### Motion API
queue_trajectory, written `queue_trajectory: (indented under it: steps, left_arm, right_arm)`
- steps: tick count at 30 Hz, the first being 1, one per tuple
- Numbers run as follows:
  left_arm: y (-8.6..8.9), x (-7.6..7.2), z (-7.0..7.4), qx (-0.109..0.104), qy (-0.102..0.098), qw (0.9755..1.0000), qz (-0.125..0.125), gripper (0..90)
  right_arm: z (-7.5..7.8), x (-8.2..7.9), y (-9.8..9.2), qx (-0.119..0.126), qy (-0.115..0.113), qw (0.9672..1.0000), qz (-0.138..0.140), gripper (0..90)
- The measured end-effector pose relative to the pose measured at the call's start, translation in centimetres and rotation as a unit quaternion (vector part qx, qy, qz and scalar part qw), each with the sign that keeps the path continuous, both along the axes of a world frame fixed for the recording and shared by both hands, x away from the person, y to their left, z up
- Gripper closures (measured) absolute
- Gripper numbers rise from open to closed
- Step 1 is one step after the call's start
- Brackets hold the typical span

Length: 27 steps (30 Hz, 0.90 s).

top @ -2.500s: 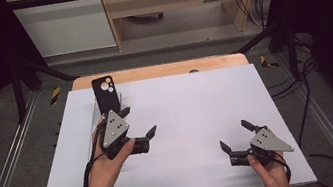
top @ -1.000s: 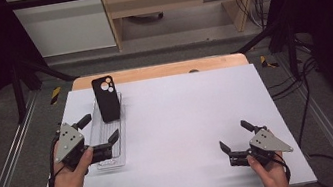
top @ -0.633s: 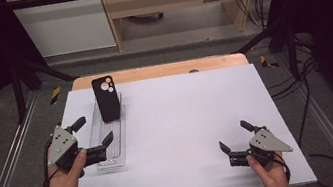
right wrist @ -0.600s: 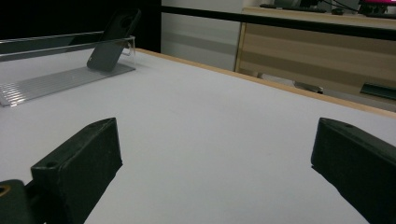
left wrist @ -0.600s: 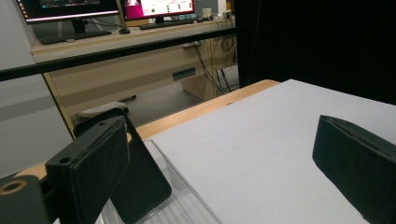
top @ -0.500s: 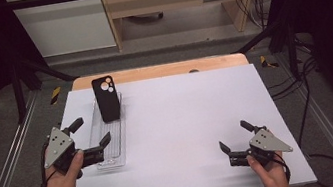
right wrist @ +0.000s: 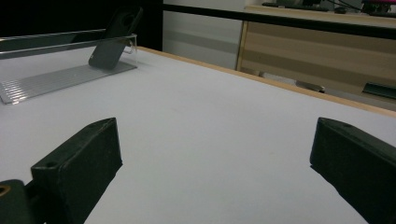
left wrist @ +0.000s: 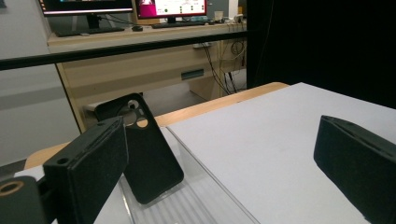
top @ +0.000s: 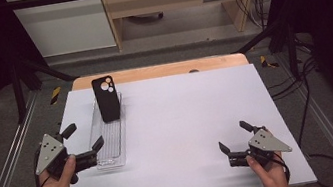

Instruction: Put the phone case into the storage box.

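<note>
A black phone case (top: 106,99) leans upright at the far end of a clear plastic tray (top: 110,148) on the left of the white table. My left gripper (top: 84,137) is open at the tray's near left corner, one fingertip over the tray's edge, nothing between its jaws. In the left gripper view the phone case (left wrist: 149,158) stands in the tray (left wrist: 201,196) just beyond the open left gripper (left wrist: 219,172). My right gripper (top: 233,136) is open and holds nothing at the near right. From the right gripper (right wrist: 215,172) the phone case (right wrist: 114,35) and tray (right wrist: 60,77) lie far off.
The white table top (top: 192,109) has a wooden strip (top: 161,70) along its far edge. Metal frame rails (top: 8,164) run down both sides, with cables (top: 299,82) at the right. A desk with monitors (left wrist: 140,7) stands beyond the table.
My left gripper has drawn back from beside the phone case toward the near left of the tray, still open. The right gripper has stayed where it was.
</note>
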<state>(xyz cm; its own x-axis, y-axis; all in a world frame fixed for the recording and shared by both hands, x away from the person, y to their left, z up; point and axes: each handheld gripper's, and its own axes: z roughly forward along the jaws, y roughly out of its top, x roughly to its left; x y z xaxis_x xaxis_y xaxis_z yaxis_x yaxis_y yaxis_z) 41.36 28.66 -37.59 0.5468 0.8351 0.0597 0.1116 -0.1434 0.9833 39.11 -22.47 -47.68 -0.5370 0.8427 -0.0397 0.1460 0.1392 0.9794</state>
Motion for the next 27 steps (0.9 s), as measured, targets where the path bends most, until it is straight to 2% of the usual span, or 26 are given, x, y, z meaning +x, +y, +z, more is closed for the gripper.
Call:
queue_trajectory:
  steps: [10, 27]
  left_arm:
    - [1.4, -0.3, -0.7, -0.001, -0.003, 0.9998, 0.017, 2.5]
    - [2.4, -0.9, -2.5, -0.022, -0.002, 0.9996, 0.016, 2.5]
  right_arm:
    - [0.1, 0.0, -0.3, 0.005, 0.000, 1.0000, -0.004, 2.3]
    - [0.2, 0.2, -1.2, 0.010, 0.004, 0.9998, -0.016, 2.4]
